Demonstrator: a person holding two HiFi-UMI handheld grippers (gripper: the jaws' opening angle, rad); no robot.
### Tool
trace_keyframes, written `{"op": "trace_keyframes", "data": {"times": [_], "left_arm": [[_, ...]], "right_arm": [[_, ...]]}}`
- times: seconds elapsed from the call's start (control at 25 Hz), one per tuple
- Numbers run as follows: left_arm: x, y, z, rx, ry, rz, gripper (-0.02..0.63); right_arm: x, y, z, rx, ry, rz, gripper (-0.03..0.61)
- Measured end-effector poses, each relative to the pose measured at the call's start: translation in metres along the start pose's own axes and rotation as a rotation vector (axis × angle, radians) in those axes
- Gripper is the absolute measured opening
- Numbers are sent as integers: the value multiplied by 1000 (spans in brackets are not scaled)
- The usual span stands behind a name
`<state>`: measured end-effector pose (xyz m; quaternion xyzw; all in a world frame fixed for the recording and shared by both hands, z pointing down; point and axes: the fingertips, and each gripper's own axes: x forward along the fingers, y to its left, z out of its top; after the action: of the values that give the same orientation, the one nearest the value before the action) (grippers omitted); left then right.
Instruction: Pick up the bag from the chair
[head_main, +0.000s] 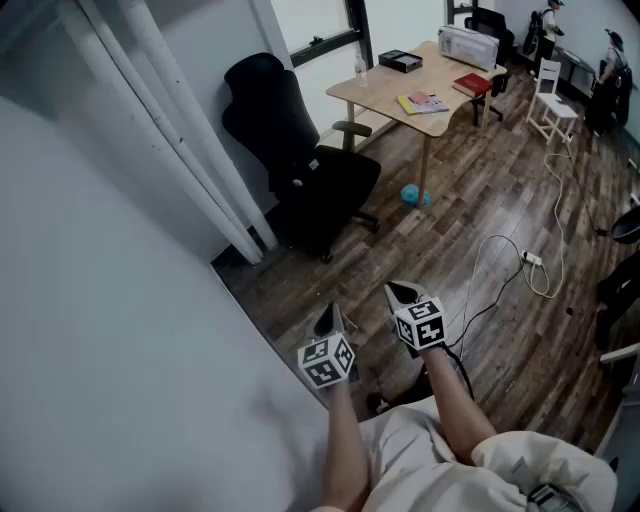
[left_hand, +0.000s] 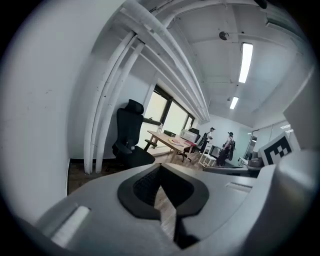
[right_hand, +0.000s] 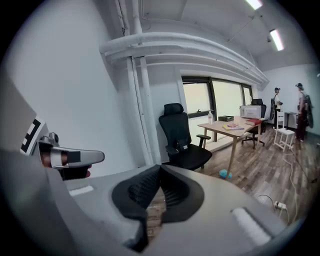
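Note:
A black office chair (head_main: 290, 150) stands by the white wall, well ahead of both grippers. It also shows as the chair (left_hand: 131, 140) in the left gripper view and the chair (right_hand: 184, 140) in the right gripper view. A dark shape with a small white label (head_main: 318, 166) rests at the back of its seat; I cannot tell it apart from the chair. My left gripper (head_main: 327, 320) and right gripper (head_main: 400, 293) are held side by side over the floor, both shut and empty. The closed jaws show in the left gripper (left_hand: 161, 187) and right gripper (right_hand: 152, 186) views.
A wooden table (head_main: 385, 100) with books, a bottle and a box stands behind the chair. A blue ball (head_main: 413, 195) lies under it. A white cable with a power strip (head_main: 531, 260) runs over the floor at right. White pipes (head_main: 190, 150) run down the left wall.

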<state>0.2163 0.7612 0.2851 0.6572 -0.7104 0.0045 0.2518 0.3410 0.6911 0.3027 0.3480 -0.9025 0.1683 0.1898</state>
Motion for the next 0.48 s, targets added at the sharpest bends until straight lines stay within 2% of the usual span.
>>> {"op": "trace_keyframes", "data": {"times": [0.16,0.48], "left_arm": [[1,21,9,-22,-25,30,6],[52,37,13,8,-7,70,6]], "right_arm": [[13,6,0,-7,3,5,0],[68,-26,7,0,28,-4,0]]}}
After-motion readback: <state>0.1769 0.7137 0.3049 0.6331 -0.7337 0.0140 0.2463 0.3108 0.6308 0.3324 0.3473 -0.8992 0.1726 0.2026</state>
